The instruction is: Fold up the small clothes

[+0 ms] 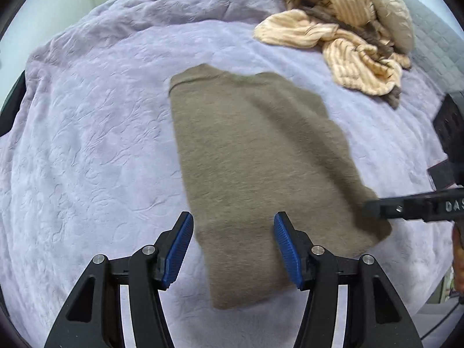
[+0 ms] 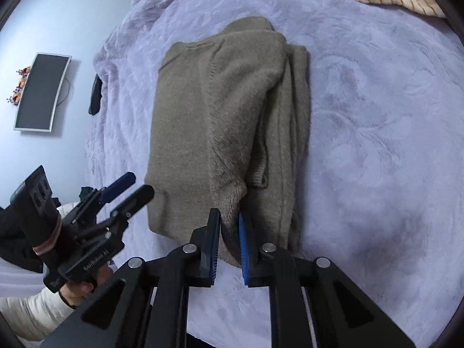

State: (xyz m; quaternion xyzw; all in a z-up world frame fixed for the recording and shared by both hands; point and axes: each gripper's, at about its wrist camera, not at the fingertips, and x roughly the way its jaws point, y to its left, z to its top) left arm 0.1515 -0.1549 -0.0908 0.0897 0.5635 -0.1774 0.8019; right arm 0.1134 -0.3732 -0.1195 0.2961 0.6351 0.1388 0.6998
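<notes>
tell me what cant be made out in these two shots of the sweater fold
- Right claw, left wrist view: tips blurred at the brown sweater edge; body cut off by the frame.
- Sweater hem under the right claw, right wrist view: its fingers cover the pinched part.
- Striped clothes pile: tangled, so the number of garments is unclear; cropped in the right wrist view.

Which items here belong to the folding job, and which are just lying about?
In the job:
- brown sweater, partly folded on the bed
- right gripper, shut on its hem
- left gripper, open above it

Lying about:
- striped clothes pile
- purple blanket
- monitor
</notes>
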